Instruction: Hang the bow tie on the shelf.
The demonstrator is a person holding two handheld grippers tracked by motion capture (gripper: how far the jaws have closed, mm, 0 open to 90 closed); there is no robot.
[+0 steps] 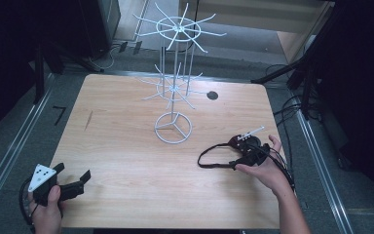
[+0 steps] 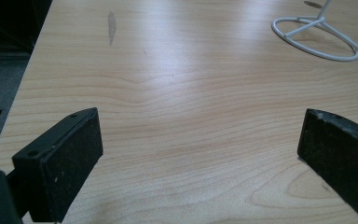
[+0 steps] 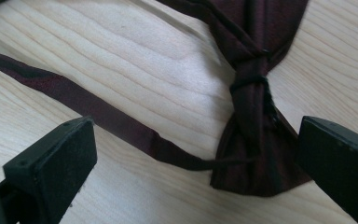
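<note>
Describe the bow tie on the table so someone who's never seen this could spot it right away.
Start at the white wire rack standing mid-table. Go toward the near right corner, where the right gripper hovers. The bow tie lies there: dark maroon fabric knotted at the centre, with a thin strap looping out, the only cloth item.

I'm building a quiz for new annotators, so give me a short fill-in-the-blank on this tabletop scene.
1. The bow tie is dark ____ in colour.
2. The wire rack stands on a ____-shaped base.
3. The right gripper hovers with its jaws ____ over the bow tie.
4. The left gripper points across bare ____ tabletop.

Missing words: red; ring; open; wooden
</note>
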